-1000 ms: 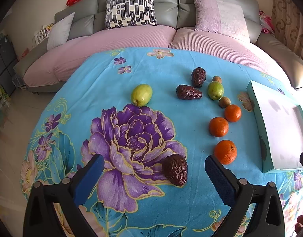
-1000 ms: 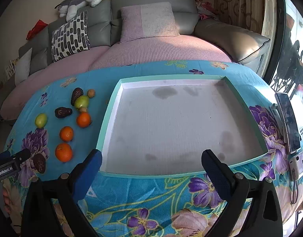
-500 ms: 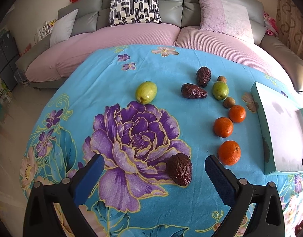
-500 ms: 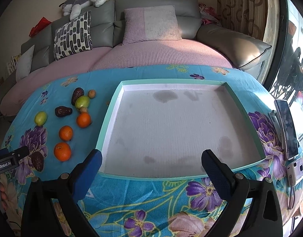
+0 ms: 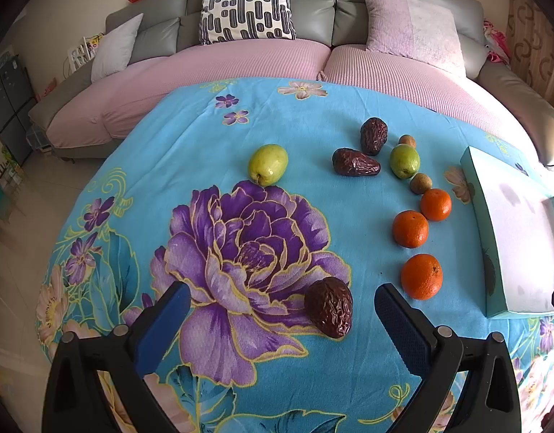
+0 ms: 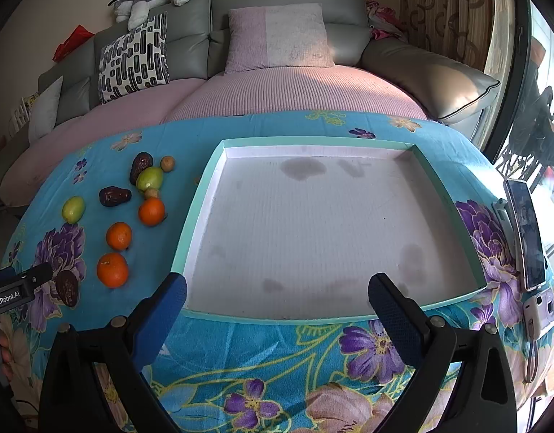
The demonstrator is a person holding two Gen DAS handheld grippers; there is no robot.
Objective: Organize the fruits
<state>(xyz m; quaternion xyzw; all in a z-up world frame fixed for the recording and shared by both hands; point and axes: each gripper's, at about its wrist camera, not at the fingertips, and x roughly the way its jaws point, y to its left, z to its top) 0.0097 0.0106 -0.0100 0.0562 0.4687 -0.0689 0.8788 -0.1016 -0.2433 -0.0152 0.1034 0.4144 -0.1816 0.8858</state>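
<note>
Nine fruits lay on the flowered blue cloth [image 5: 190, 137]: three oranges, three dark wrinkled dates, two green fruits and two small brown ones. The nearest date [image 5: 329, 311] sat between the wide-spread fingers of the left gripper [image 5: 277, 306], closer to the right-hand finger and touching neither. The nearest orange [image 5: 421, 276] lay just beyond that finger, the other two oranges further back in a loose line beside the tray [image 5: 475, 187]. The left wrist view cut the tray off at the frame edge; the right wrist view showed it whole, teal-rimmed with a stained white floor and no fruit inside. The right gripper [image 6: 277, 294] hung over the tray's near rim, its fingers equally wide and holding nothing. Only the right wrist view showed a phone [image 6: 526, 238] and a small white camera [image 6: 538, 308] at the table's right edge, and the tip of the left gripper beside the nearest date.
</note>
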